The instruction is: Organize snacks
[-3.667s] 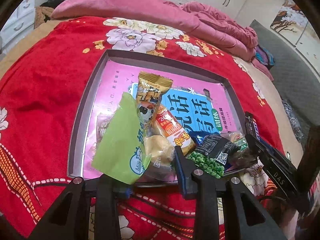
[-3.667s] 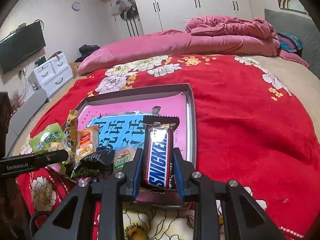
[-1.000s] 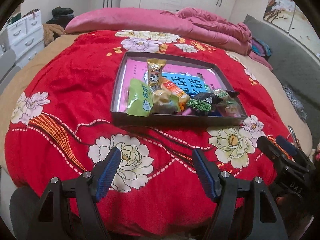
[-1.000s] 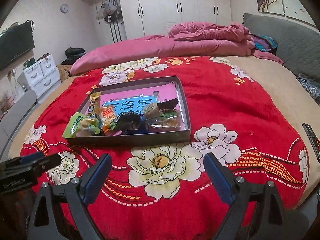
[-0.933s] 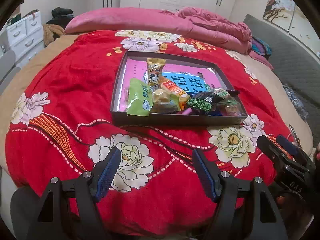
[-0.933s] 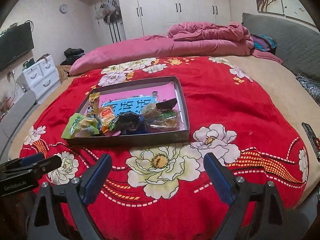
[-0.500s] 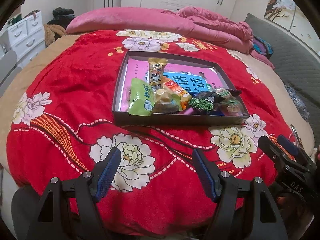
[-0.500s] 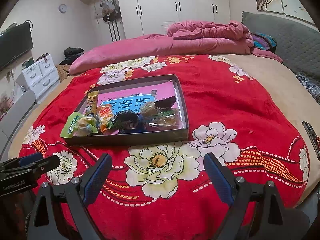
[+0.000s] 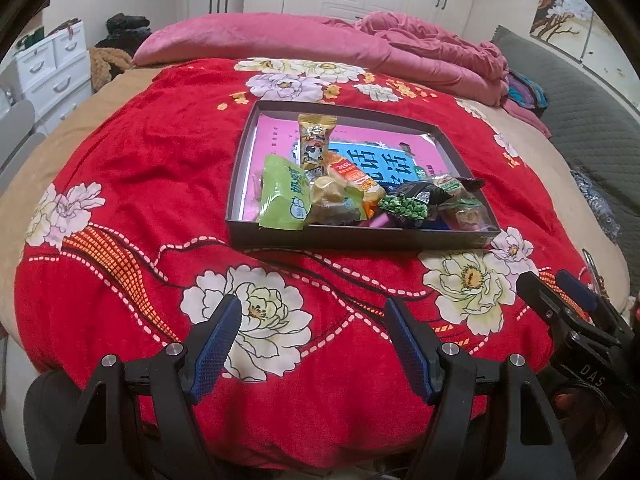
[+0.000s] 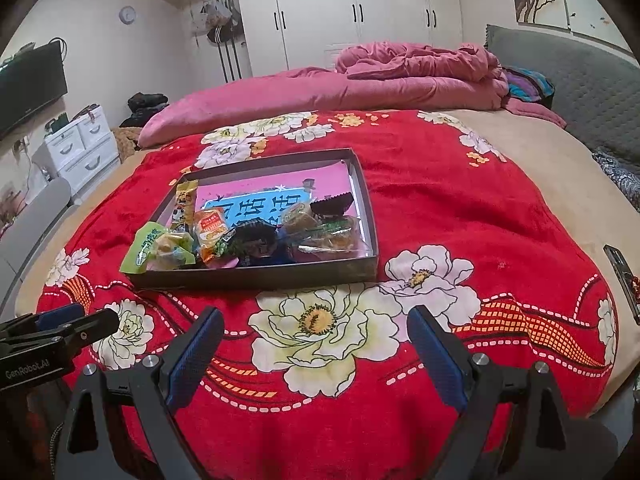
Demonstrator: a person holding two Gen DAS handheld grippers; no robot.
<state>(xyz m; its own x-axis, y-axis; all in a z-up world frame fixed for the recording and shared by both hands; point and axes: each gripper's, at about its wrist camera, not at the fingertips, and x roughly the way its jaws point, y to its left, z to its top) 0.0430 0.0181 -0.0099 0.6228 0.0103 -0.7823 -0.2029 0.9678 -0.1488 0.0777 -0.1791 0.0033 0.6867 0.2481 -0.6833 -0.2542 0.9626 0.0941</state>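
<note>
A dark shallow box (image 9: 360, 238) with a pink and blue lining sits on the red flowered blanket; it also shows in the right wrist view (image 10: 256, 274). Several snacks lie piled along its near side: a green packet (image 9: 285, 194), a yellow bar (image 9: 314, 142), a black pea packet (image 9: 408, 200), and a brown bar (image 10: 332, 205) at the right. My left gripper (image 9: 313, 346) is open and empty, well short of the box. My right gripper (image 10: 316, 354) is open and empty, also well back from it.
A pink quilt (image 10: 360, 84) lies along the far side of the bed. White drawers (image 10: 80, 144) stand at the left, wardrobes behind. A dark flat object (image 10: 622, 270) lies at the bed's right edge. The blanket's near edge drops off below the grippers.
Since 3.7 s ago both grippers let go of their snacks in the box and drew back, open. Over the last second they barely move.
</note>
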